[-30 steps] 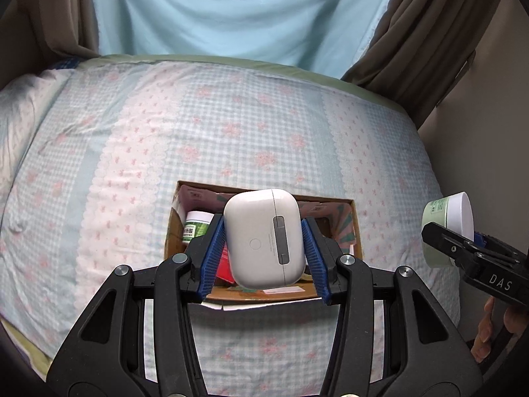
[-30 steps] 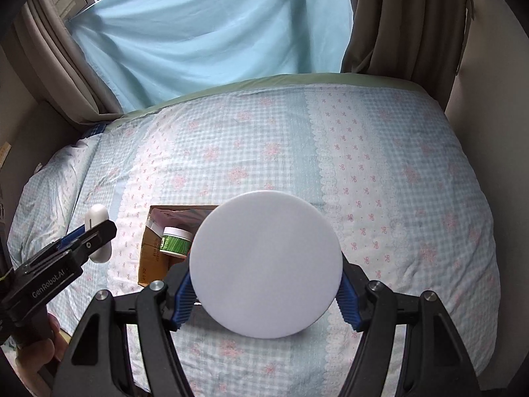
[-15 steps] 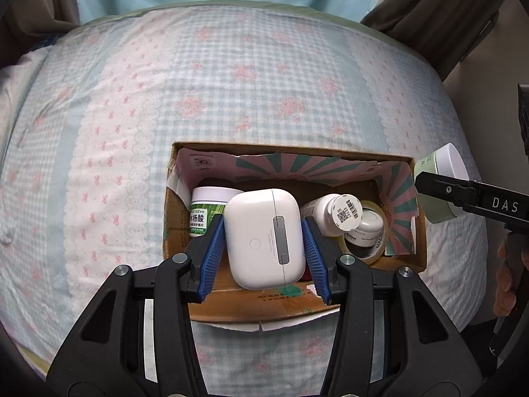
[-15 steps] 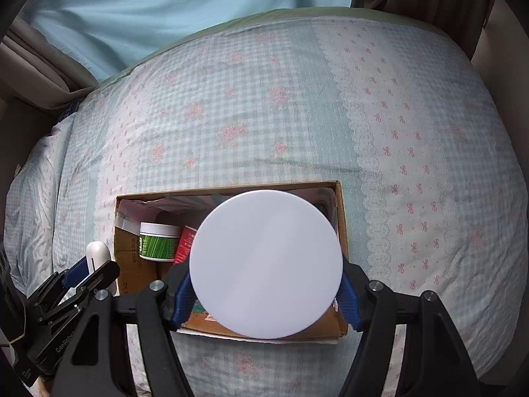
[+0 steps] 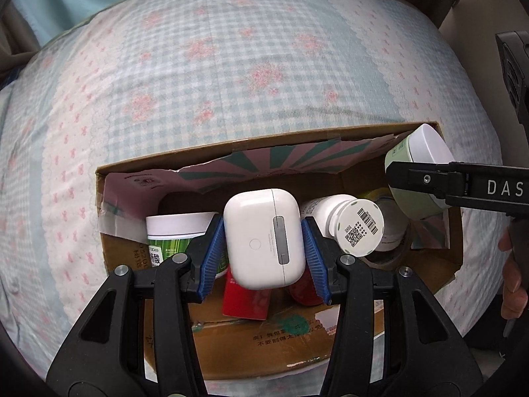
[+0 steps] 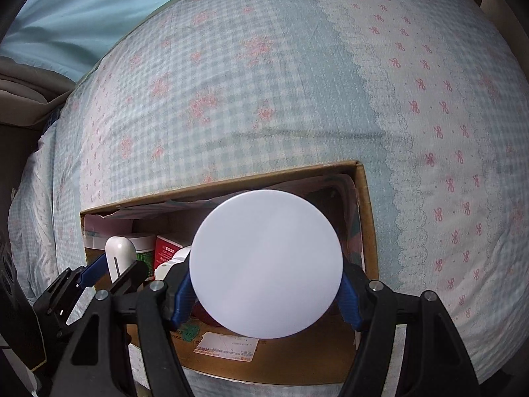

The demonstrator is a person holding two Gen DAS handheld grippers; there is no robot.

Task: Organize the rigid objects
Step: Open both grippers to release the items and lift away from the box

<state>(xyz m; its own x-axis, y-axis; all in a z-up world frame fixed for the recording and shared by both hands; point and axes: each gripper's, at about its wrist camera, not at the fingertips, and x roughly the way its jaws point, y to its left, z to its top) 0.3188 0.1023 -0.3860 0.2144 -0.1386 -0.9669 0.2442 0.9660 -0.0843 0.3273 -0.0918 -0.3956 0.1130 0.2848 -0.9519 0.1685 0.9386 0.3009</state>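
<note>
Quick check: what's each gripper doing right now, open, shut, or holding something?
Left gripper: shut on the white earbud case, above the box.
Right gripper: shut on the white-lidded jar, also above the box.

The earbud case [image 5: 264, 238] is smooth, glossy white plastic. The jar [image 6: 266, 264] shows a matt white plastic lid. At six o'clock the box [image 5: 264, 340] is rough brown cardboard, taped. The bedspread [image 5: 231, 66] at twelve o'clock is soft woven cloth.
</note>
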